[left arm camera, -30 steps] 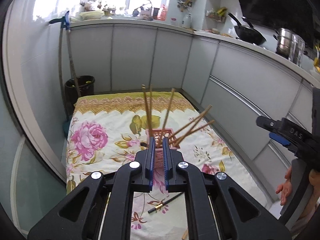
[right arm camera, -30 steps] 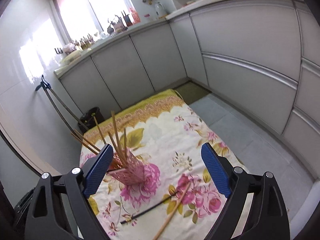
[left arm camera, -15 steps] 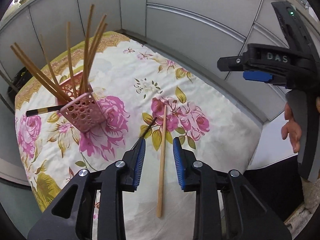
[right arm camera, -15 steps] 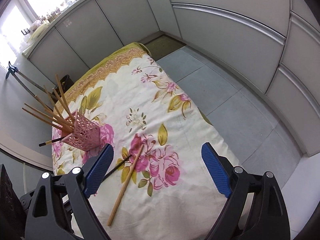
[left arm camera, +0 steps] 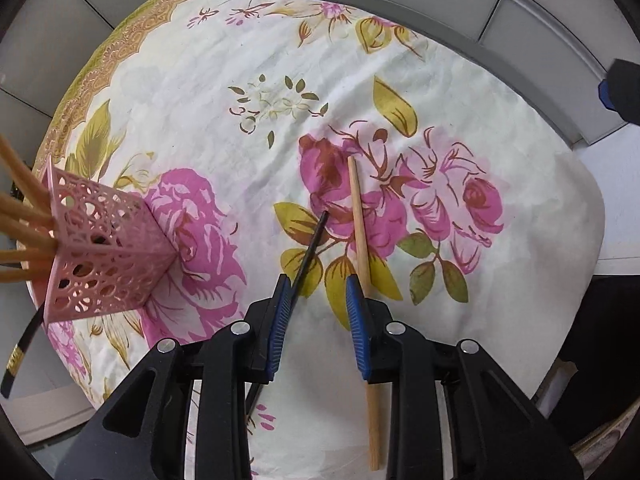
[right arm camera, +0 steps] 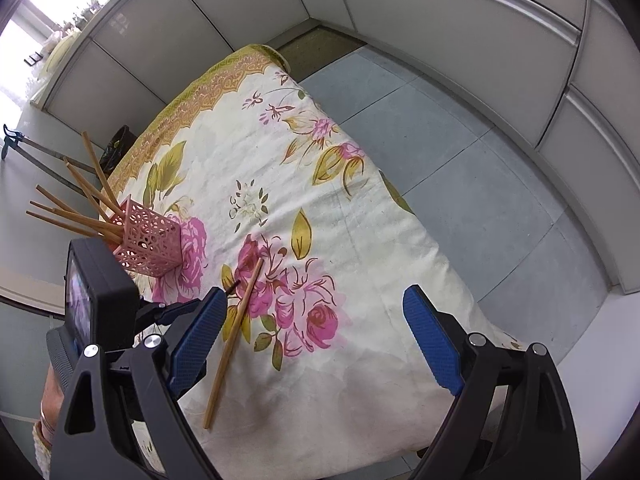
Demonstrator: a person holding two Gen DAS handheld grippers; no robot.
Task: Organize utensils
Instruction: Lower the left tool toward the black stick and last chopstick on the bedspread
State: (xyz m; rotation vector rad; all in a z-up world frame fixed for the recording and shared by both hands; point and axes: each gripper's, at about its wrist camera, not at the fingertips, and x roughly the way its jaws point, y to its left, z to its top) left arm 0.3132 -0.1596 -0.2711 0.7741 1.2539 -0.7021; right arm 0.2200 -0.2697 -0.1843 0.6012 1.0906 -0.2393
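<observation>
A pink lattice holder [left arm camera: 104, 256] [right arm camera: 150, 242] with several wooden chopsticks [right arm camera: 72, 208] stands on the floral cloth at the left. A loose wooden chopstick [left arm camera: 358, 232] [right arm camera: 234, 328] and a black chopstick [left arm camera: 310, 252] [right arm camera: 232, 287] lie side by side on the cloth. My left gripper [left arm camera: 318, 312] is open and low over both, its fingers straddling them. My right gripper [right arm camera: 316, 336] is wide open and empty, above the cloth's near right part.
The table's floral cloth [left arm camera: 460, 112] [right arm camera: 360, 240] drops off at the right edge to a grey tiled floor [right arm camera: 480, 184]. Grey cabinet fronts [right arm camera: 440, 20] run behind. Another black chopstick end [left arm camera: 18, 352] pokes out by the holder.
My left gripper has swung from the holder down to the two loose chopsticks and opened wider. My right gripper has tilted down toward the cloth, still open.
</observation>
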